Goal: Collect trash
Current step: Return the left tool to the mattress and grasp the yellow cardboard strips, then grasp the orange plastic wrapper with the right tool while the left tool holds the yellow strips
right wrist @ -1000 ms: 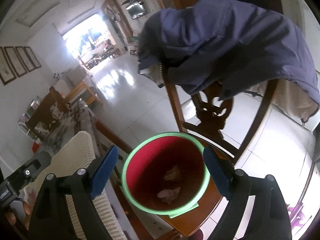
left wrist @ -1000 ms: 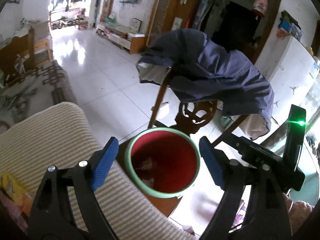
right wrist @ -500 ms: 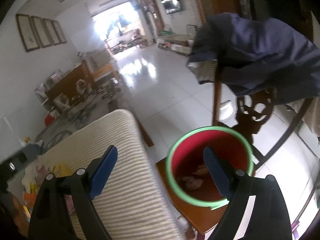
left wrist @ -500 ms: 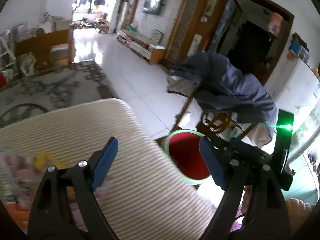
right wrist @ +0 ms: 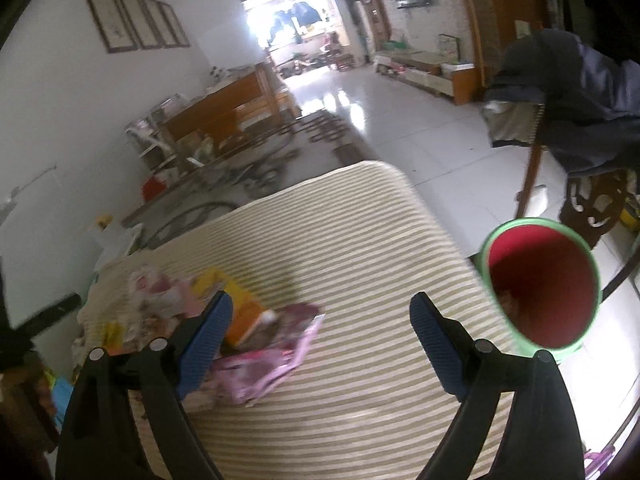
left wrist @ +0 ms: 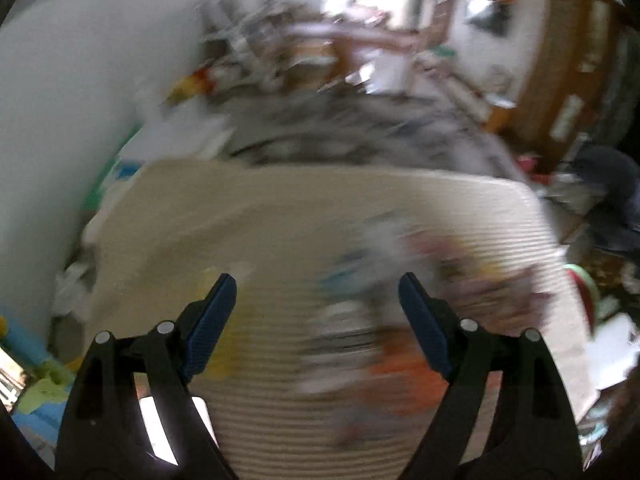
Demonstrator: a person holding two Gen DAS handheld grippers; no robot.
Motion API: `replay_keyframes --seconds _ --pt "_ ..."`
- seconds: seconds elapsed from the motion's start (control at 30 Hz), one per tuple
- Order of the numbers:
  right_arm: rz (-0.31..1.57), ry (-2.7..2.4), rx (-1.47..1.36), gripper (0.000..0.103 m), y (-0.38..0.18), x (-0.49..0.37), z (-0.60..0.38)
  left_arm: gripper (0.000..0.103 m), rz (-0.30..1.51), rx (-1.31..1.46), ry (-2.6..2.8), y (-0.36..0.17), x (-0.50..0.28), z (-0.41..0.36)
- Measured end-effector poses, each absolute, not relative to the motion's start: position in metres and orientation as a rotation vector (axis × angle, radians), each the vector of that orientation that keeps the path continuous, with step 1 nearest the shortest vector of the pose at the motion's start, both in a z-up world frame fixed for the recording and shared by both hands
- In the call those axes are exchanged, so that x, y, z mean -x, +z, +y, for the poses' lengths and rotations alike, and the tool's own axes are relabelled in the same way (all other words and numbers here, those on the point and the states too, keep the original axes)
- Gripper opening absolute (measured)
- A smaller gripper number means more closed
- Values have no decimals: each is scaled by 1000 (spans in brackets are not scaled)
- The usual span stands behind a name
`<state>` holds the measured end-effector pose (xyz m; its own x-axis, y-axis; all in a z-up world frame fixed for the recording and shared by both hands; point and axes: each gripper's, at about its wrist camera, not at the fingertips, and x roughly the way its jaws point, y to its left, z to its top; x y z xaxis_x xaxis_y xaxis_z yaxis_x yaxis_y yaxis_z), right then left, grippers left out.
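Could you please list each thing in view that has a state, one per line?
Left claw: open, empty.
Right claw: jaws opening, nothing between them.
Red bin: open-topped, some scraps at the bottom.
Pink wrapper: crumpled, lying on the striped cushion.
Orange packet: lying against the pink wrapper.
Blue jacket: draped over a chair.

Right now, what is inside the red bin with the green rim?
In the right wrist view, the red bin shows a crumpled pale scrap low against its near-left wall. Its near rim hides part of the bottom, so more trash could lie there unseen.
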<state>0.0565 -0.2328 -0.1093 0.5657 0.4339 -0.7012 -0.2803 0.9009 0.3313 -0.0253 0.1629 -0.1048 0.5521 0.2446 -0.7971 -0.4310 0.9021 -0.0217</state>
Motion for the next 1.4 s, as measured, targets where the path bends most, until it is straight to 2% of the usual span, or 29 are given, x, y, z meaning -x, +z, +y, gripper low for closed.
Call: replay_keyframes --seconds 0.2,0.7,0.77,0.83,0.87,0.9,1.3,1.4 --pt "906 515 -160 90 -109 -36 -190 81 1030 230 439 -153 27 211" --pt "998 606 -137 90 -117 -10 -151 80 1158 268 420 -214 11 229" --pt "1004 603 -139 90 -118 -11 -151 67 1149 243 429 -213 11 224" --pt "1007 605 -136 90 -118 -11 -149 40 1140 223 451 -211 12 224" --pt "1008 609 -132 90 -118 -11 -148 32 1135 219 463 -210 13 225" --pt "1009 615 -126 90 -118 -11 -145 29 1130 224 463 -209 15 225" --pt "1015 954 198 90 -117 9 -31 25 1079 304 318 -195 8 213" --pt "998 1027 312 96 -122 16 1 25 1075 319 303 -194 4 212"
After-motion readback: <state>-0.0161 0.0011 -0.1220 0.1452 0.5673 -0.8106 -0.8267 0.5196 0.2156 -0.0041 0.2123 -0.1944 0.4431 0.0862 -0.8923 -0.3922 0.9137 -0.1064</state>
